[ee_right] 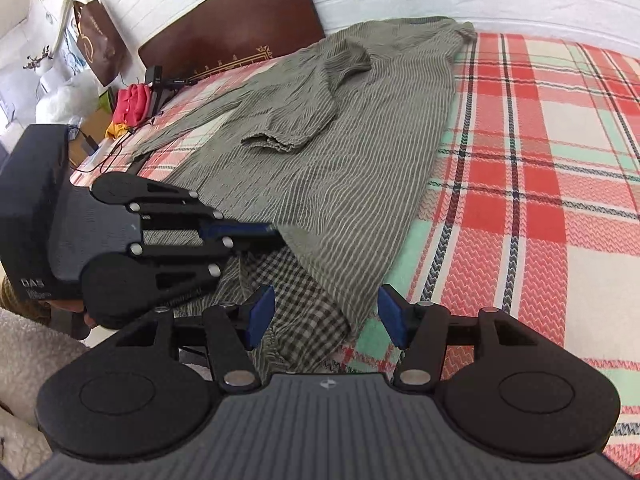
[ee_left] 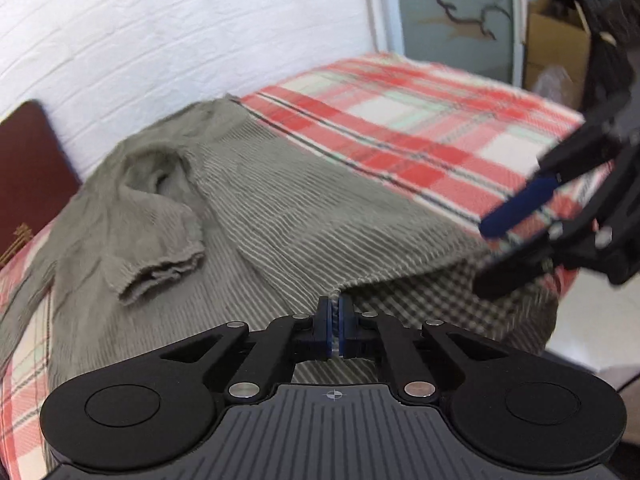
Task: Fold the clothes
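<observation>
Nearest the right wrist camera, the right claw (ee_right: 327,316) stands wide, its blue pads either side of a folded-back corner of the grey striped shirt (ee_right: 340,140) where a checked layer (ee_right: 308,312) shows underneath; nothing is pinched yet. At about nine o'clock from it, the left claw (ee_right: 276,234) lies closed on the shirt's hem. The left wrist view shows those pads pressed together right at the hem edge (ee_left: 336,292), though how much cloth lies between them I cannot tell.

Beyond the claws the shirt spreads over the plaid bed cover (ee_right: 540,160), running away toward twelve o'clock, with one short sleeve (ee_right: 280,140) flopped across the body and the collar end near the dark headboard (ee_right: 232,12).

The risks, as I judge them: the left grip looks to be on the very edge, so a pull could slip it free. If the right claw closes where it stands, it may catch only the striped layer or only the checked one, and the fold would skew. The flopped sleeve may bunch inside any fold made over it.
</observation>
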Motion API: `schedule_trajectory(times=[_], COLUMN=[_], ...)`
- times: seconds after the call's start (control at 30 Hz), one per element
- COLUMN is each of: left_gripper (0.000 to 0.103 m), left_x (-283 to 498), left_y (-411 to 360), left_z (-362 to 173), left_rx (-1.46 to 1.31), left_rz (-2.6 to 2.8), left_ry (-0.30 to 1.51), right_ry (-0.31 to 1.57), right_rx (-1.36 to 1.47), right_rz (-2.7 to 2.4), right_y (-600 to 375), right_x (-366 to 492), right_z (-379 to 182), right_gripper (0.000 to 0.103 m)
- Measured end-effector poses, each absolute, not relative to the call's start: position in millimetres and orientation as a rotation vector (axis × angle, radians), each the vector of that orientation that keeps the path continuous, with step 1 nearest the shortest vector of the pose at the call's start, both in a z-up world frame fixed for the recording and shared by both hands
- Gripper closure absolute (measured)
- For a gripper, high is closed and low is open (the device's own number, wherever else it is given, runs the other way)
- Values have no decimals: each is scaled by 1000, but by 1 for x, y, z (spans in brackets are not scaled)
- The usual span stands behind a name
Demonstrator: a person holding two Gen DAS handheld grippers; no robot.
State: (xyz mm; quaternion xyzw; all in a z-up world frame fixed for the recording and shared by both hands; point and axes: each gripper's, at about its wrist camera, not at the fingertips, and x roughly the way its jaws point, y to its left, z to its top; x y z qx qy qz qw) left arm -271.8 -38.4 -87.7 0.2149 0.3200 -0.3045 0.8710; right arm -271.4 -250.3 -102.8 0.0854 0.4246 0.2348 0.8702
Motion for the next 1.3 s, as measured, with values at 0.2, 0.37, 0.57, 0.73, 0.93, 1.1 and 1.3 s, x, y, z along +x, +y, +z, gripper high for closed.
schedule_trajectory(times=[0.2, 0.37, 0.57, 0.73, 0.93, 1.1, 1.3], left_gripper=[103, 103, 103, 103, 103, 103, 77], left_x=[-277, -282, -277, -274, -277, -269, -265], left_y=[-13, -8, -3, 3, 12, 26, 41], left_z=[-72, -81, -90, -90, -86, -94, -96], left_rx=[324, 307, 251, 169, 119, 2, -80], left_rz=[-594, -565, -566, -592, -590, -612, -664], left_ry=[695, 715, 757, 771, 739, 812, 868], right_ry=[885, 875, 894, 950, 946, 945, 968], right_rx=[157, 94, -22, 92, 226, 242, 254], right_rz=[503, 472, 372, 406, 415, 411, 417], right_y=[-244, -235, -228, -244, -252, -258, -266], right_x=[-273, -275, -282, -285, -282, -294, -294], right_z=[-103, -106, -114, -112, -117, -113, -111], right_gripper=[41, 41, 57, 96, 102, 102, 97])
